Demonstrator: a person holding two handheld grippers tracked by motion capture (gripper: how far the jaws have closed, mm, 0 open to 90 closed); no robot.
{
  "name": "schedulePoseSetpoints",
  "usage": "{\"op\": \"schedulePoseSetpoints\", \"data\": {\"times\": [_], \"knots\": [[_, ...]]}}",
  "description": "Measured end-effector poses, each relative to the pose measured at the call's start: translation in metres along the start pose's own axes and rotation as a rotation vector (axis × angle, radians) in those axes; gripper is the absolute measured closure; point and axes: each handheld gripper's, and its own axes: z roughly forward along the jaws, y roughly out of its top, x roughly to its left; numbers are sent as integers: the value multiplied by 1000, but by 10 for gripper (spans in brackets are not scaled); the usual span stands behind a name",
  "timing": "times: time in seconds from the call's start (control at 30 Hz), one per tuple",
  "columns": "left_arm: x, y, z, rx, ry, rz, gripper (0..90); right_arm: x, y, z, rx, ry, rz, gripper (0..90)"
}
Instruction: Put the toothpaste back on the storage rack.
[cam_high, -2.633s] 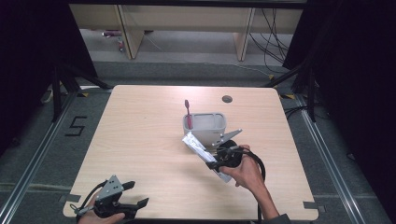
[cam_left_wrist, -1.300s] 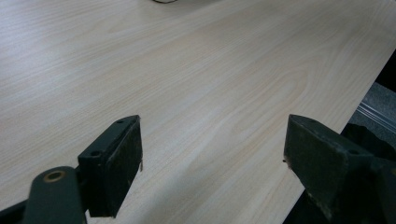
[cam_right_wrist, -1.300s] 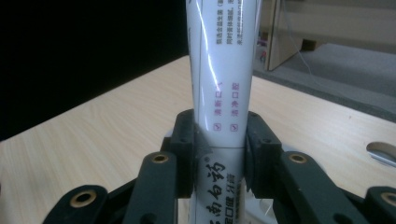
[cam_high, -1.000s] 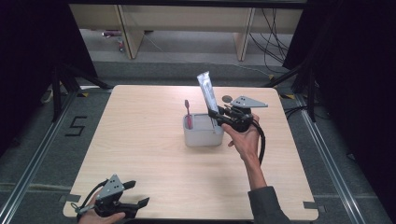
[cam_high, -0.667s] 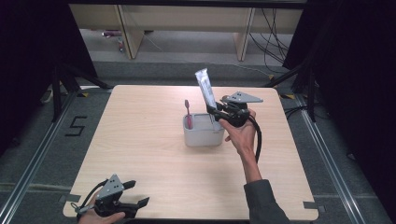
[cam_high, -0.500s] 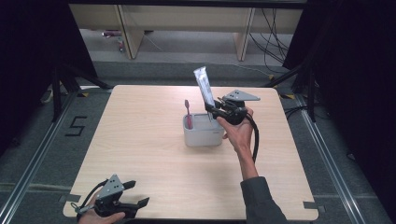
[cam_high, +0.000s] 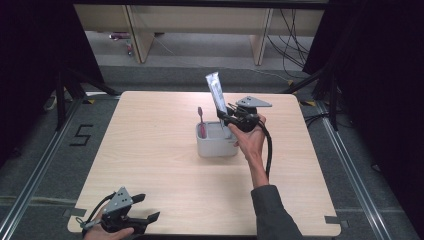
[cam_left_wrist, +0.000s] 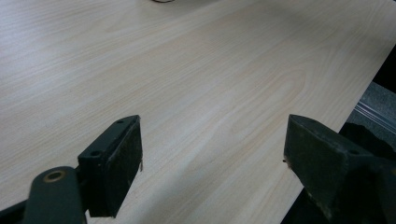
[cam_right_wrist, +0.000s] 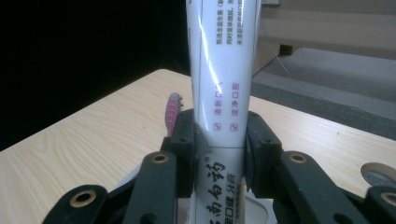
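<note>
The right tongs (cam_high: 226, 118) are clamped on a white toothpaste tube (cam_high: 216, 94), the two black pads pressing its flat sides low on its body, as the right gripper view shows with the tube (cam_right_wrist: 219, 93) rising straight up between the jaws. In the high view the tube stands nearly upright, its crimped end leaning slightly away from the hand, and its lower end sits right at the rim of the grey holder cup (cam_high: 216, 145), which lies just below and beside the right tongs on the wooden surface (cam_high: 150, 150). Whether the tube's bottom already touches the inside of the cup cannot be told. A red-handled toothbrush (cam_high: 201, 122) stands in the cup on the side of the tube away from the hand; in the right gripper view its pink bristled head (cam_right_wrist: 173, 112) peeks out just beside the left jaw. The left tongs (cam_high: 145, 218) rest low at the near edge of the surface, well apart from the cup, with their jaws spread wide and nothing between them; the left gripper view looks across bare wood between the two pads (cam_left_wrist: 116, 163).
</note>
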Motion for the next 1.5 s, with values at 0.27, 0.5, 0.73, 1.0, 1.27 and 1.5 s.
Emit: {"op": "schedulePoseSetpoints", "data": {"times": [0.27,0.5,0.73,1.0,1.27,1.5], "knots": [[0,0,0,5,2,-2,191,0,-5,9,12,3,17,691],[0,0,0,-9,-5,-8,191,0,-10,17,9,16,11,691],[-1,0,-1,-3,5,-3,191,0,-20,20,17,13,10,691],[0,-1,0,3,-2,-1,191,-1,-32,22,18,29,-7,690],[0,-1,0,-4,-8,-3,191,1,-37,24,28,17,3,686],[0,-1,0,9,-2,4,191,2,-38,24,41,17,-30,681]]}}
